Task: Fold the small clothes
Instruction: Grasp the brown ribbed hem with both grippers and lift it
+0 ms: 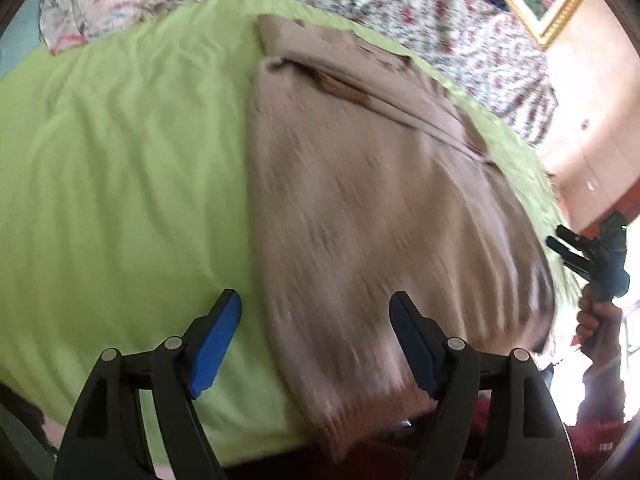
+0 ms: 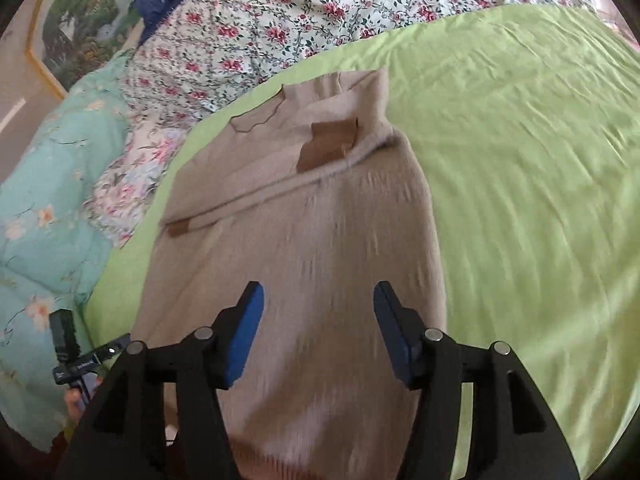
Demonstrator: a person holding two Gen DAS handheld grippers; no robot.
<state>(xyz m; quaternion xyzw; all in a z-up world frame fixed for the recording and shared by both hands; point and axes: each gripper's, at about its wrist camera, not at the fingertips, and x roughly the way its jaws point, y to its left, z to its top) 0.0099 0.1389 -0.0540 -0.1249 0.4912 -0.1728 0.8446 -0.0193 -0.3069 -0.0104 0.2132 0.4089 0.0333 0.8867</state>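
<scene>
One beige sweater (image 2: 304,216) lies flat on the green sheet (image 2: 520,184) of the bed, collar end away from both cameras, hem at the near bed edge.

Right wrist view only: two brown patches on the sweater, a large one (image 2: 328,144) near the collar and a small one (image 2: 178,229) at the end of a folded-in sleeve. A turquoise flowered quilt (image 2: 44,216) lies left of the sweater. The left gripper shows only as a dark body, low and left of the sweater.

Left wrist view only: the right gripper (image 1: 570,250) off the sweater's right edge, held by a hand (image 1: 596,320); whether its fingers are apart or together I cannot tell from here. A gold picture frame (image 1: 560,16) sits beyond the sweater, upper right.

Both views: a floral bedspread (image 2: 320,12) beyond the sweater.

Left gripper (image 1: 316,344): fingers spread, holding nothing, one over the sheet, one over the sweater.
Right gripper (image 2: 318,332): fingers spread, holding nothing, both over the sweater's lower body.

Count: one sweater, two grippers, two patches.
</scene>
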